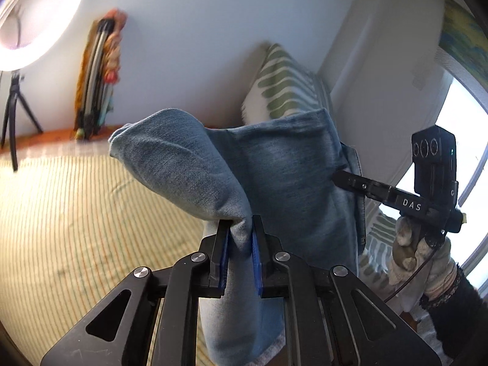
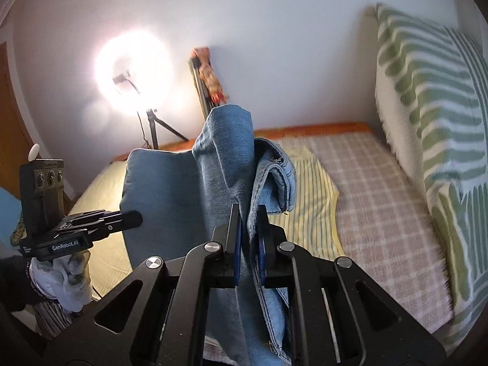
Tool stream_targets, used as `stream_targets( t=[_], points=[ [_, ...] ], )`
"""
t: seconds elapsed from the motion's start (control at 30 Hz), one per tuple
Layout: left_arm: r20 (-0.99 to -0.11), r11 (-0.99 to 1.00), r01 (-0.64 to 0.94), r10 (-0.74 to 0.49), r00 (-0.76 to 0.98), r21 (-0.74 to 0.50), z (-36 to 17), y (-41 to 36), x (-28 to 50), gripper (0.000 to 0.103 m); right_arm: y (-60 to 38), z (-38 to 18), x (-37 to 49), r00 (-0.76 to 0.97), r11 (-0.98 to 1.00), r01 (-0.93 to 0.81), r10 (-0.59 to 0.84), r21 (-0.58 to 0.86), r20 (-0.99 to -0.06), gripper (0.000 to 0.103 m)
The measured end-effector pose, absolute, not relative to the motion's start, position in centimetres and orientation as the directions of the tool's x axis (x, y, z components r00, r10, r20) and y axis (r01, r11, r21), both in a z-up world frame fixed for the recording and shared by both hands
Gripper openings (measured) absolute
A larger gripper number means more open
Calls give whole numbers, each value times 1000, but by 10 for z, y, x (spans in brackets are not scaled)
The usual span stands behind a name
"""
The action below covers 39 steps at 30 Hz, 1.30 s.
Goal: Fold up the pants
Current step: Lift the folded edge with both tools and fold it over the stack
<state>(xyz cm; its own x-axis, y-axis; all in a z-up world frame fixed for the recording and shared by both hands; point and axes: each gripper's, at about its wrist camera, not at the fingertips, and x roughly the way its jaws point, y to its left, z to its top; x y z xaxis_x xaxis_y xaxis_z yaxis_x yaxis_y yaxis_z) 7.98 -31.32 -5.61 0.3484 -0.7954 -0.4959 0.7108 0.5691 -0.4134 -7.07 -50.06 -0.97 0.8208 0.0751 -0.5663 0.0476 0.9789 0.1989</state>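
Observation:
Light blue denim pants [image 1: 283,167] hang bunched in the air above the bed, held between both grippers. In the left wrist view my left gripper [image 1: 241,219] is shut on a fold of the denim, which bulges over its fingers to the upper left. The right gripper's fingers [image 1: 360,184] reach into the far side of the cloth, held by a gloved hand [image 1: 408,250]. In the right wrist view my right gripper [image 2: 248,206] is shut on a seamed edge of the pants [image 2: 164,189]. The left gripper's fingers [image 2: 122,216] meet the cloth at the left.
Below lies a bed with a yellow striped sheet [image 1: 76,213] and a checked blanket [image 2: 381,213]. A green-patterned pillow [image 2: 433,97] leans at the right. A lit ring light on a tripod [image 2: 131,70] and folded items [image 1: 97,76] stand by the far wall.

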Motion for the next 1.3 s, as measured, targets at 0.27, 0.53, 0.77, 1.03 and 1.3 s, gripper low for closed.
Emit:
stream_targets(
  t=[0.27, 0.53, 0.77, 1.03, 1.3],
  points=[
    [-441, 567, 725, -807, 394, -391, -21, -320, 103, 11, -502, 32, -48, 855, 988, 39, 45, 150, -517, 9],
    [-448, 600, 731, -779, 439, -327, -6, -354, 141, 5, -530, 20, 22, 855, 978, 66, 46, 197, -516, 9],
    [-442, 596, 763, -771, 457, -250, -1, -407, 165, 2, -558, -32, 119, 779, 981, 95, 34, 171, -626, 9],
    [-585, 640, 609, -741, 329, -468, -97, -386, 228, 35, -643, -100, 157, 709, 945, 224, 11, 240, -706, 9],
    [-672, 668, 426, -721, 168, -610, -181, -399, 239, 52, -671, -126, 149, 687, 935, 239, 26, 260, -726, 9]
  ],
)
